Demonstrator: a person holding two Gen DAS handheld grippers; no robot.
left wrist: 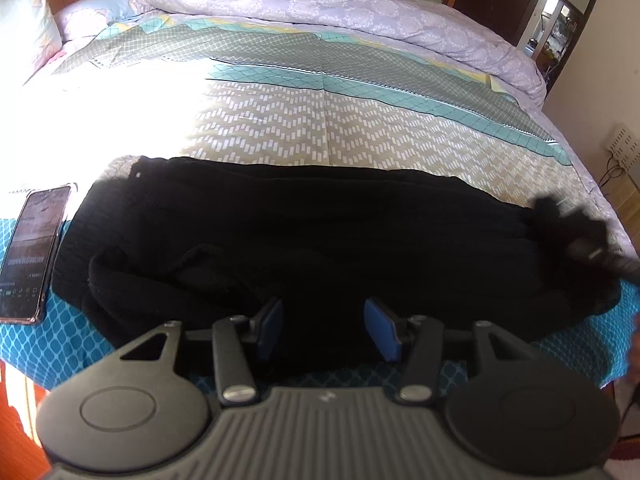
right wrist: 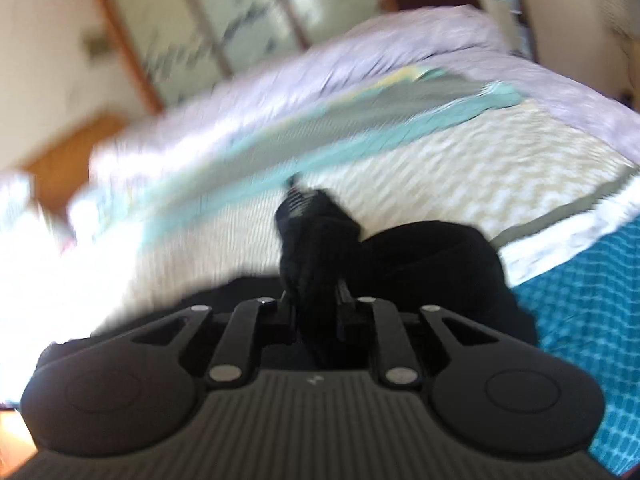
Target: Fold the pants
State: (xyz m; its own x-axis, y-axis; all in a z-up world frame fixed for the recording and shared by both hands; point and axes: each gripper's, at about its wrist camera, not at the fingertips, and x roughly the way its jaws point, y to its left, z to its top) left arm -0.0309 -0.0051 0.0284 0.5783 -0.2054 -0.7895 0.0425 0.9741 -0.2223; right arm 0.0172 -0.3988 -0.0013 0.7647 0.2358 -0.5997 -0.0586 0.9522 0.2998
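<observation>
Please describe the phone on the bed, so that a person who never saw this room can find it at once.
Start at the bed and find the black pants lying along its near edge. The phone lies flat just beyond their left end, on the blue patterned cover. It is the only hard, shiny thing there, with its screen lit.

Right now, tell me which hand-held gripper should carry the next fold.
Right. The right hand-held gripper looks clamped on the black pants at their leg end; the left hand-held gripper hovers open above them, gripping nothing.
</observation>
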